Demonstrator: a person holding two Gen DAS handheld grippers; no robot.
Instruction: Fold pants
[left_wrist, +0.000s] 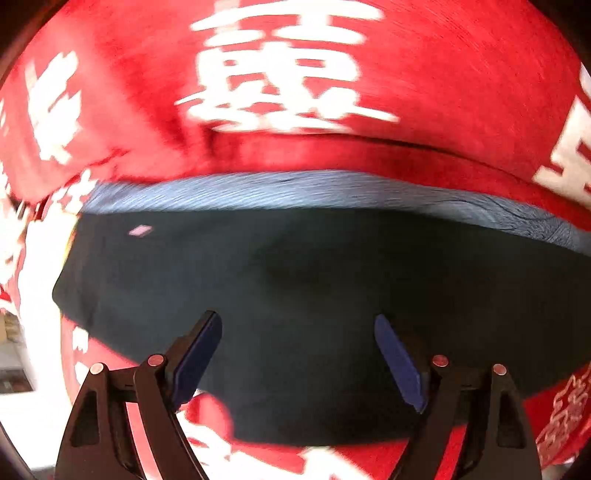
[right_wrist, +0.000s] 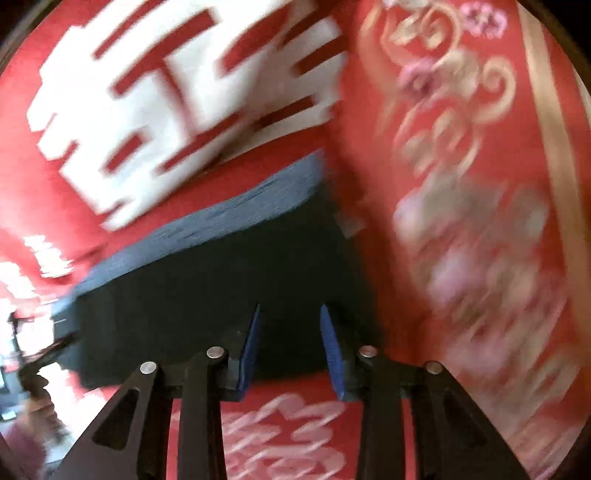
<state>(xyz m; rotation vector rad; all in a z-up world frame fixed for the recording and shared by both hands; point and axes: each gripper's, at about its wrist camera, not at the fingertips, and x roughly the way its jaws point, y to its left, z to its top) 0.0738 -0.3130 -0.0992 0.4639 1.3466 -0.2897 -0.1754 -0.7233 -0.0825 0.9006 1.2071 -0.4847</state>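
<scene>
The pants (left_wrist: 295, 295), a dark, flat-lying garment with a blue-grey ribbed band along the far edge, are lying on a red cloth (left_wrist: 443, 74) printed with large white characters; whether a desk is lying beneath the cloth cannot be told. In the left wrist view the pants are spanning most of the width of the picture, and the left gripper (left_wrist: 298, 363) is pointing steeply down over their near portion. Its jaws are standing wide apart, with dark fabric showing between the blue pads (left_wrist: 197, 356) but nothing pinched.

In the right wrist view a corner of the pants (right_wrist: 207, 295) is showing, bordered on the right by a part of the red cloth bearing a pale floral pattern (right_wrist: 461, 221). The right gripper (right_wrist: 290, 345) is hanging over the near edge of the garment with its jaws partly apart; the pads (right_wrist: 332, 350) are pressing on nothing. Both pictures are blurring with motion.
</scene>
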